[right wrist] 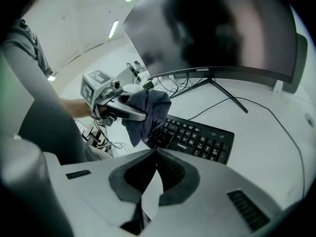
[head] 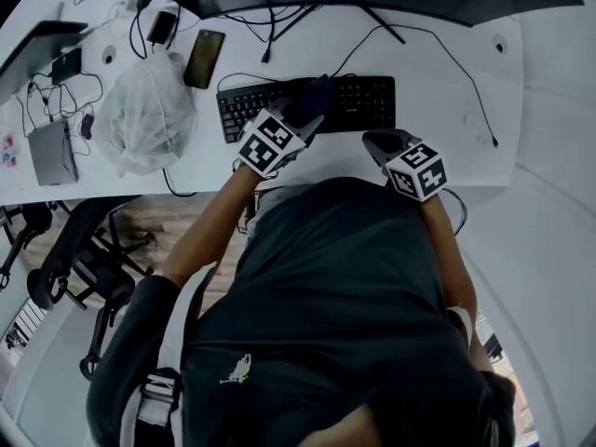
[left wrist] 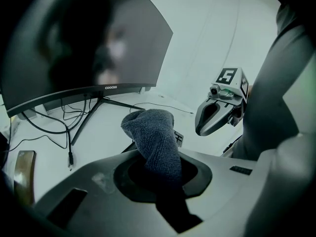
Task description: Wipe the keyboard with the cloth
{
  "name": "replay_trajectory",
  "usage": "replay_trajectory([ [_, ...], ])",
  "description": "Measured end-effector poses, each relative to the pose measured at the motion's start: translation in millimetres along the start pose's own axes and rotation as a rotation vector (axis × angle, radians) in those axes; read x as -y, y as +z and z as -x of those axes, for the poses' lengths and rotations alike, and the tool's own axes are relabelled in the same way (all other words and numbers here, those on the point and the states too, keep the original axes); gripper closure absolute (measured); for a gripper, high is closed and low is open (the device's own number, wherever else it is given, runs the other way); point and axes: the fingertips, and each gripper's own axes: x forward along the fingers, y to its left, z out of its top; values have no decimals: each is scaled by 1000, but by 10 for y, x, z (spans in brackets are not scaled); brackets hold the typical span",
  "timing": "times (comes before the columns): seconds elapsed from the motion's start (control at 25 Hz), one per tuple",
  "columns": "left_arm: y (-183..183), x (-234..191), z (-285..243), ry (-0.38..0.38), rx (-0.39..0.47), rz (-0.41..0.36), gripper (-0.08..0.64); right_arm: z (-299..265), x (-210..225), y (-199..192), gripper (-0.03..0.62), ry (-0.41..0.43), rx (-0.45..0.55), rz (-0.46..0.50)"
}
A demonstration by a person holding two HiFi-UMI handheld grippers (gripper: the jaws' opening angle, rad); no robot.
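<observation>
My left gripper (left wrist: 160,174), a smooth moulded plastic shell, is pale grey with black round its jaws. My right gripper (right wrist: 154,154) is the same pale grey, and its ribbed pads are black. The left marker cube (head: 270,142) and right marker cube (head: 417,170) are white with black square patterns. The soft, finely looped cloth (left wrist: 155,137) is dark blue-grey. The flat plastic keyboard (right wrist: 197,137) is black with white lettering. The smooth desk top (head: 466,156) is plain white, crossed by a thin black cable (left wrist: 68,147).
</observation>
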Motion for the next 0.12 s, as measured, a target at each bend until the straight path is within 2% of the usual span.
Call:
replay_trajectory([
  [0.12,-96,19,99,8,2,6,509,-14,-94,-17,583,-2,-4,7],
])
